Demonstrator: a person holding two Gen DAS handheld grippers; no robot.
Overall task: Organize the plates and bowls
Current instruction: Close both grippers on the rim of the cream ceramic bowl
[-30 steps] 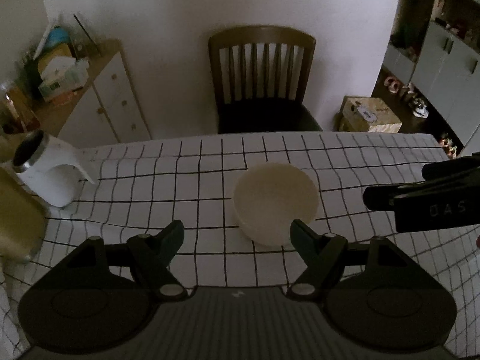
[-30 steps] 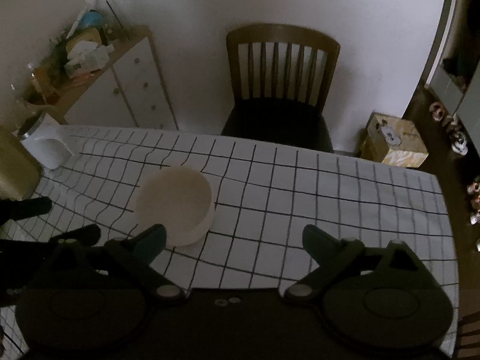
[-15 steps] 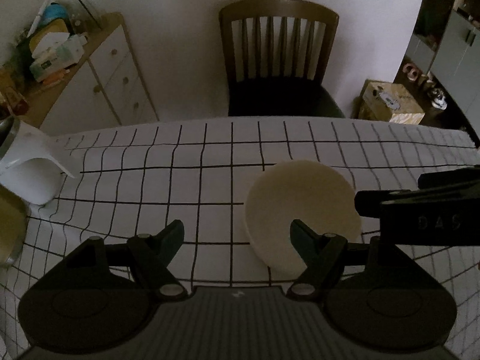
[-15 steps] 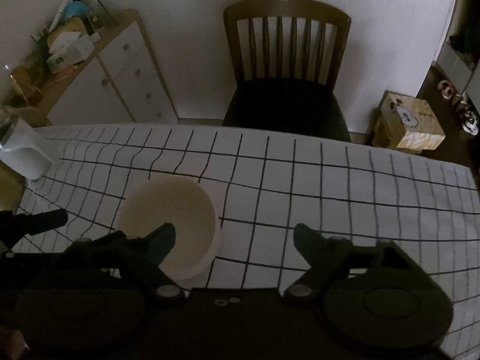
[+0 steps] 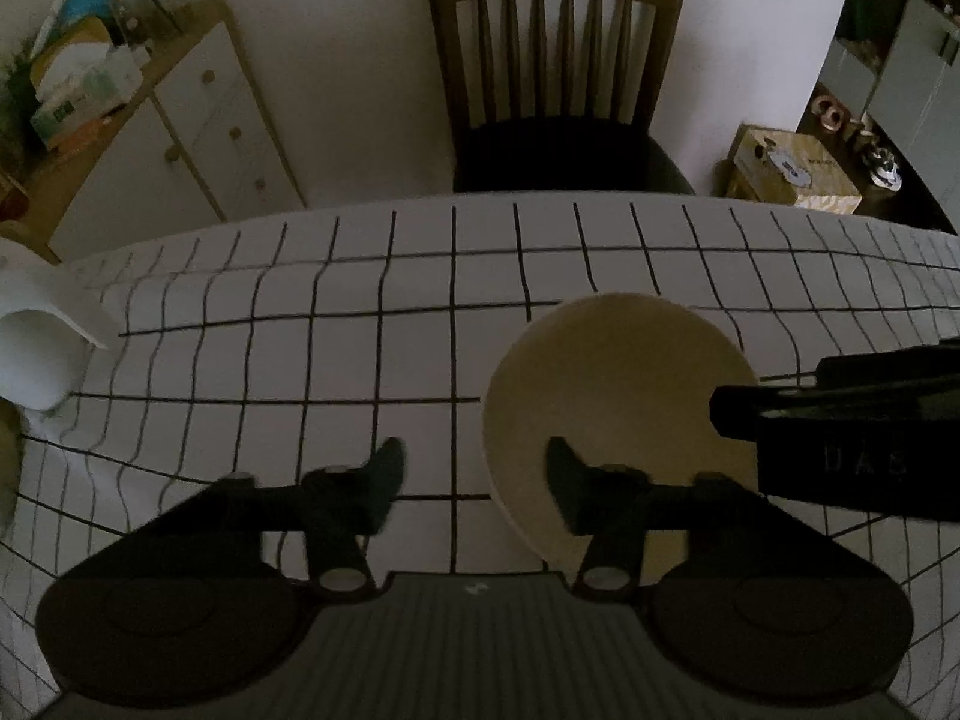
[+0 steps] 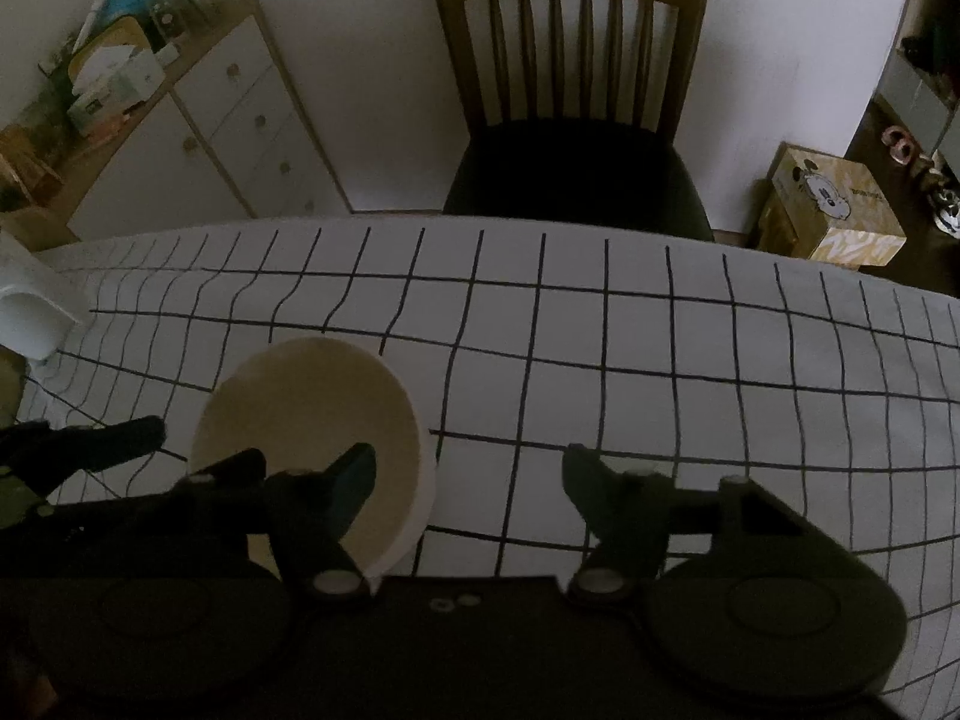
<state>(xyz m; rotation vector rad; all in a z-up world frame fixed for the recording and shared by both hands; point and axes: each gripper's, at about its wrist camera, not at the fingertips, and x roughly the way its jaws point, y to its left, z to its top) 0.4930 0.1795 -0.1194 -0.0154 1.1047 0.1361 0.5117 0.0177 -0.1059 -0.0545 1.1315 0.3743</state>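
Observation:
A cream bowl (image 5: 612, 384) stands upright on the checked tablecloth (image 5: 360, 312); it also shows in the right wrist view (image 6: 312, 408). My left gripper (image 5: 474, 468) is open, its left finger over the cloth and its right finger over the inside of the bowl, so the jaws straddle the bowl's left rim. My right gripper (image 6: 468, 474) is open, its left finger over the bowl and its right finger over the cloth, straddling the right rim. Whether the fingers touch the bowl I cannot tell.
A white kettle (image 5: 36, 354) stands at the table's left edge. A dark wooden chair (image 5: 558, 78) is behind the far edge. A white cabinet (image 5: 180, 138) with clutter stands at back left. A yellow box (image 5: 792, 174) sits on the floor at right.
Both grippers have come closer to and lower over the bowl. The bowl now lies under each gripper's inner finger. The left gripper's jaws look narrower than before.

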